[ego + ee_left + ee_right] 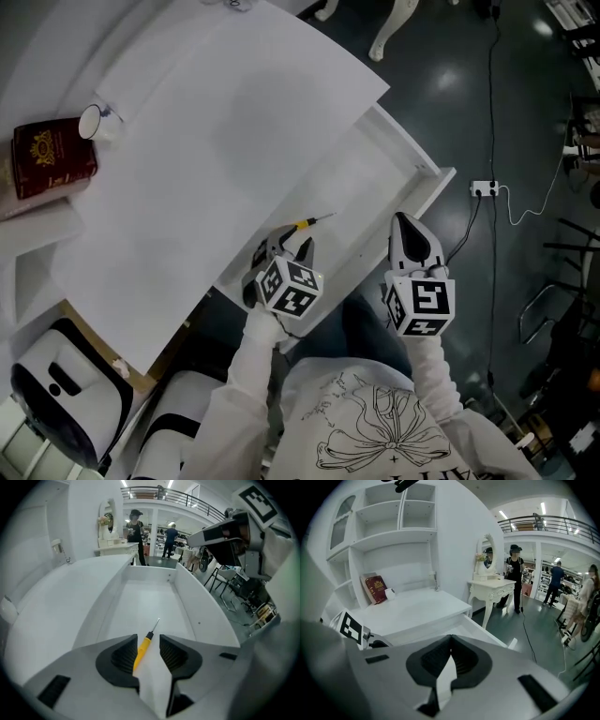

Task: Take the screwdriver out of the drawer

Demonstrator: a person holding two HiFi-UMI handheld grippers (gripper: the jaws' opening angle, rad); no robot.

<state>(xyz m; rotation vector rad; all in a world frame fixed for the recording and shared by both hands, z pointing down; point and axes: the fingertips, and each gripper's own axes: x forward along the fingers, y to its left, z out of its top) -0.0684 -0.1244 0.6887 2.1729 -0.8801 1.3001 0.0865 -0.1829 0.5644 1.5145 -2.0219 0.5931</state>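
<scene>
The screwdriver [309, 223], with a yellow handle and a thin metal shaft, lies on the floor of the open white drawer [424, 171]. My left gripper [292, 243] hangs just over its handle end. In the left gripper view the yellow handle [142, 651] lies between the two pads, its shaft pointing away down the drawer [190, 599]. The left gripper [148, 639] is open and the pads stand clear of the handle. My right gripper [402, 219] hovers over the drawer's right part, its jaws shut on nothing [450, 638].
A white desk top [216, 159] overhangs the drawer's left side. A red book [52, 157] and a small white cup [94, 122] stand at its far left. A power strip [485, 188] with a cable lies on the dark floor. A white dressing table [492, 590] and people stand beyond.
</scene>
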